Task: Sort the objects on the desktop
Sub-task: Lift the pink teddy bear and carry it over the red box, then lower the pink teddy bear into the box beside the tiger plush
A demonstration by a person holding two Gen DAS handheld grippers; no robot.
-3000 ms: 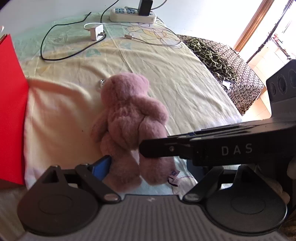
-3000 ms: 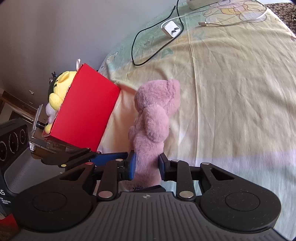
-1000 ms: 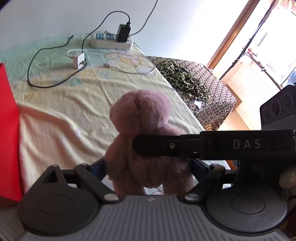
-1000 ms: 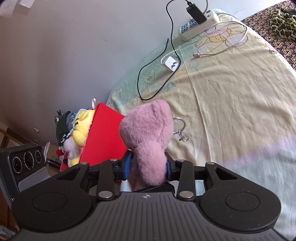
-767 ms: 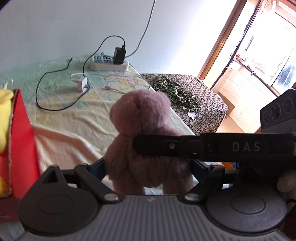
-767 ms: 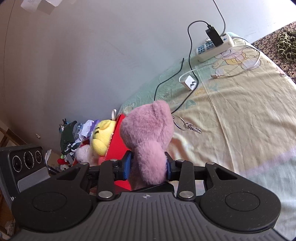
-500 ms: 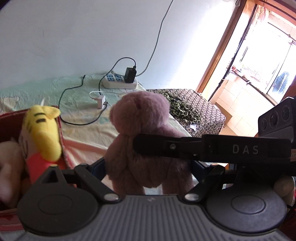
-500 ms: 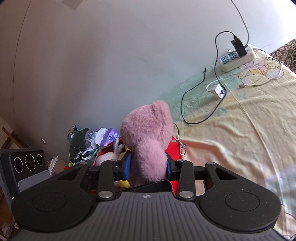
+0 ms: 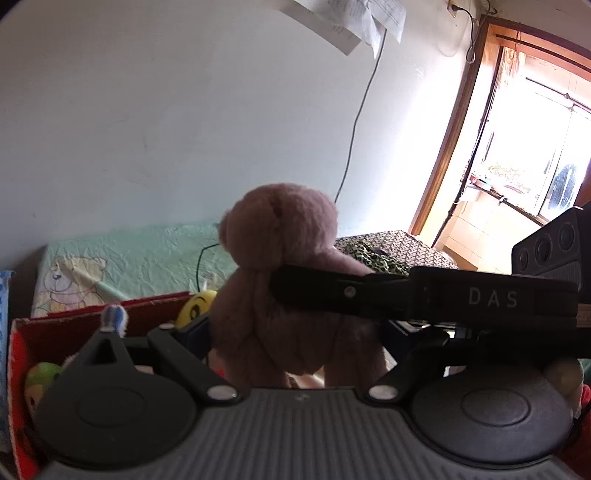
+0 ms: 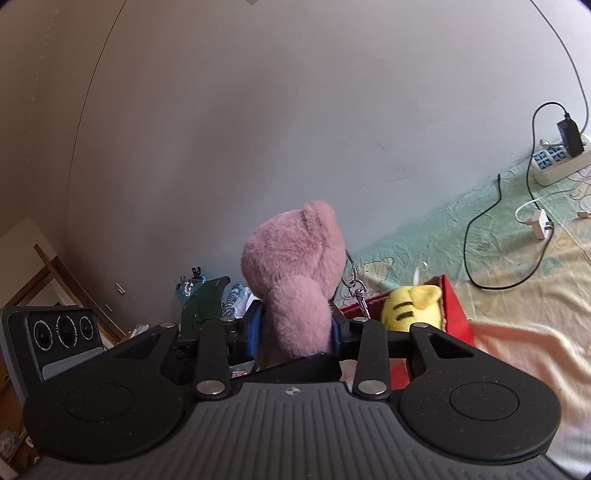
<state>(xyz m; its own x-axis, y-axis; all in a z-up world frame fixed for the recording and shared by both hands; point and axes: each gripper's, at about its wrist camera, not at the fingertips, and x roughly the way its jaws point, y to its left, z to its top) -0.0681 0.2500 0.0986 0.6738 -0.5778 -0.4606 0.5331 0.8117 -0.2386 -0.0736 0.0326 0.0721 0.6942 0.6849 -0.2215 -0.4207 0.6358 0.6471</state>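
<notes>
Pink bear (image 10: 295, 280) lifted off the bedsheet (image 10: 517, 295), now held above the red box (image 10: 456, 314) for dropping in; right gripper (image 10: 295, 328) clamped on its body, left gripper (image 9: 295, 332) wide around it.

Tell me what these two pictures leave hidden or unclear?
- Pink bear: face turned away, both views.
- Red box: floor and most contents hidden by the gripper bodies; only a yellow plush peeks out.
- Left gripper: grip hidden behind the bear.
- Wall papers: writing too small, left view.
</notes>
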